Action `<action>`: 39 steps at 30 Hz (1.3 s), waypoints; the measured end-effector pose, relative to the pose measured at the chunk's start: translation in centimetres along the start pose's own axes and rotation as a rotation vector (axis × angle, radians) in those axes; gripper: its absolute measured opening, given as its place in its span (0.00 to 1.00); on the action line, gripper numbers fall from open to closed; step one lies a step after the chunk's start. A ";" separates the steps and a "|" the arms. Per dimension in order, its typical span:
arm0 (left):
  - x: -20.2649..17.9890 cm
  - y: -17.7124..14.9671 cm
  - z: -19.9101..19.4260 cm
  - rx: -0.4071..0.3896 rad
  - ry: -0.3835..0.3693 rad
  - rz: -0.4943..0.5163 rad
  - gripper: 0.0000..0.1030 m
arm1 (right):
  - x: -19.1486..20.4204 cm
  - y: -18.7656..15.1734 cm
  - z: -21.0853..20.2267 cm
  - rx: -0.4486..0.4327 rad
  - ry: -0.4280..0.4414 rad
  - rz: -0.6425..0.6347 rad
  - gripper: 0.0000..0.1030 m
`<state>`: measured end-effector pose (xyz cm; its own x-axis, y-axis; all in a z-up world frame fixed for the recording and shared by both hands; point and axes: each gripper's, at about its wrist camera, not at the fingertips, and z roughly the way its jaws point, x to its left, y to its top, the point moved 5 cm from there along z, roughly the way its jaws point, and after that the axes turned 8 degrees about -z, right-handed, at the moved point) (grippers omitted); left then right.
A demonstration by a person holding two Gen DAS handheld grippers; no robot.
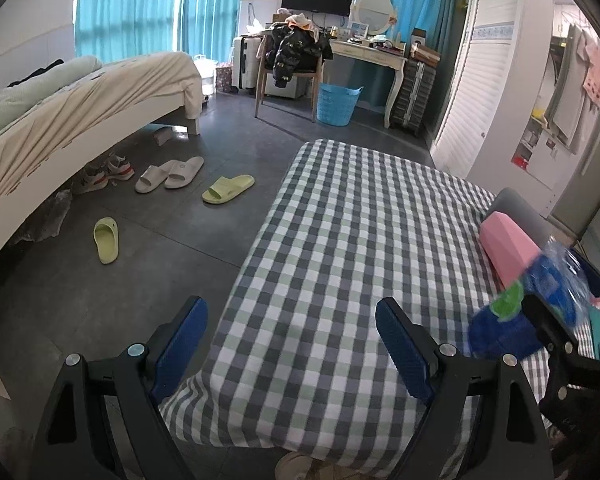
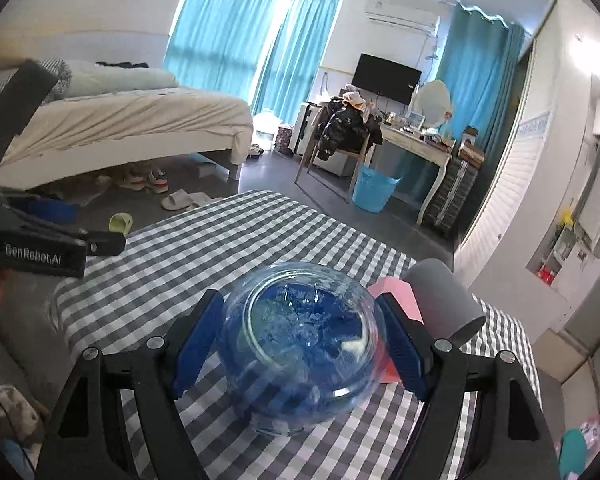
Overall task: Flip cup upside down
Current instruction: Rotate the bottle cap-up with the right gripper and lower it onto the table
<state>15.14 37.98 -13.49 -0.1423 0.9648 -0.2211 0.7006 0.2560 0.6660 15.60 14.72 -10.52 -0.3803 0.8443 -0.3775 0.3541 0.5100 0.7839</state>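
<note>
A clear blue-tinted cup (image 2: 300, 356) is clamped between the blue pads (image 2: 198, 340) of my right gripper (image 2: 300, 300), which is shut on it. It is held just above the checked tablecloth (image 2: 204, 240), and one round end faces the camera. The cup is motion-blurred, and I cannot tell if that end is its mouth or its base. In the left wrist view the same cup (image 1: 556, 280) shows as a blue blur at the far right. My left gripper (image 1: 290, 308) is open over the table's near left edge, with nothing between its fingers.
A pink block (image 2: 392, 292) and a grey cylinder (image 2: 444, 300) lie on the table just behind and right of the cup. The left gripper's labelled housing (image 2: 44, 256) sits at the left. Slippers (image 1: 228, 190), a bed (image 1: 80, 96) and a blue basket (image 1: 336, 104) are on or by the floor beyond.
</note>
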 end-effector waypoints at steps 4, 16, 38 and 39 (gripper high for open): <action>-0.5 -0.4 -0.5 0.000 0.001 0.005 0.86 | -0.9 -0.1 -1.0 0.018 0.005 0.038 0.87; -0.6 0.0 -1.3 -0.018 0.012 0.003 0.86 | -2.6 -1.7 0.8 0.102 0.151 0.194 0.69; 3.4 4.5 1.8 -0.024 0.047 -0.047 0.86 | -0.7 5.9 7.5 -0.002 0.114 0.138 0.69; 3.5 4.4 2.0 -0.019 0.046 -0.049 0.86 | -0.5 5.9 8.0 0.006 0.114 0.137 0.69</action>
<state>19.15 42.41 -12.79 -0.2083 0.9527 -0.2212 0.6785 0.3036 0.6690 24.75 18.63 -9.67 -0.4224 0.8821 -0.2084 0.4140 0.3923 0.8214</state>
